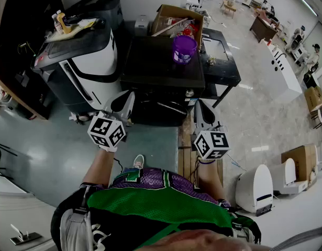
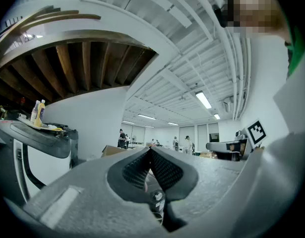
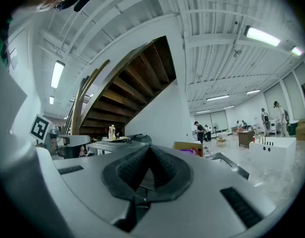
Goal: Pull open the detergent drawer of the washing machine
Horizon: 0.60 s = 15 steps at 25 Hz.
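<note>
Left gripper (image 1: 124,102): fingers pressed together, nothing between. Right gripper (image 1: 204,113): same, empty. Both near front of black washing machine (image 1: 161,69). Purple tub (image 1: 184,48) on top.

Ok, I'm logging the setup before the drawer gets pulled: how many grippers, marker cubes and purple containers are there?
Grippers: 2, left gripper and right gripper, tongs shut
Marker cubes: 2, left cube and right cube
Containers: 1, the purple container on the washing machine
Total: 5
</note>
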Available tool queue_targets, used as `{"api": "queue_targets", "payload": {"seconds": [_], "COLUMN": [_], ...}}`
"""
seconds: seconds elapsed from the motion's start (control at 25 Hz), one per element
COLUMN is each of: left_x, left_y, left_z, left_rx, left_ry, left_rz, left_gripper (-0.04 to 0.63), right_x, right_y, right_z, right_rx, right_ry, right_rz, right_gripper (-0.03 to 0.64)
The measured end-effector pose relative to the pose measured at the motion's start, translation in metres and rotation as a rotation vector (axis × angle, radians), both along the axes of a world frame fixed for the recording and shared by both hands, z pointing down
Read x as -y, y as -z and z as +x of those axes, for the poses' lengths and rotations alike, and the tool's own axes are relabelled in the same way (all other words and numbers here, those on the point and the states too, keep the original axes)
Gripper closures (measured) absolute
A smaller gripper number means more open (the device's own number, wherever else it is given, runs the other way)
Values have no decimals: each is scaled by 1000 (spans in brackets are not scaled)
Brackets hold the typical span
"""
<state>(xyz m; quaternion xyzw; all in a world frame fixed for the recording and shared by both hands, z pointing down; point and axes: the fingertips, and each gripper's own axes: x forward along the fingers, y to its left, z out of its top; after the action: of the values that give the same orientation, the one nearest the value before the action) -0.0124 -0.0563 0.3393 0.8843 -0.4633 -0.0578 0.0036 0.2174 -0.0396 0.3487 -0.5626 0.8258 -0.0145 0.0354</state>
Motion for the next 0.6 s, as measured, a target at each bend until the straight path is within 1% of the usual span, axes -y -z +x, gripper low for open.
{"api": "queue_targets", "payload": {"seconds": [0.16,0.44,0.6], "left_x": [-2,-8,-14], "left_y": [-2,-3,-3], "left_z": [0,3,5], "left_rx": [12,8,-1], "left_ry": [3,6,7], "left_rz": [-3,-6,-7], "left_gripper": [578,578,578], "right_x": [-1,-10,-17], "right_y": [1,3,4], "right_z": [-3,-1,1], "right_rx": [0,0,33], "right_ry": [8,9,24], "right_rz": [1,7,24], "right_gripper": [618,617,617]}}
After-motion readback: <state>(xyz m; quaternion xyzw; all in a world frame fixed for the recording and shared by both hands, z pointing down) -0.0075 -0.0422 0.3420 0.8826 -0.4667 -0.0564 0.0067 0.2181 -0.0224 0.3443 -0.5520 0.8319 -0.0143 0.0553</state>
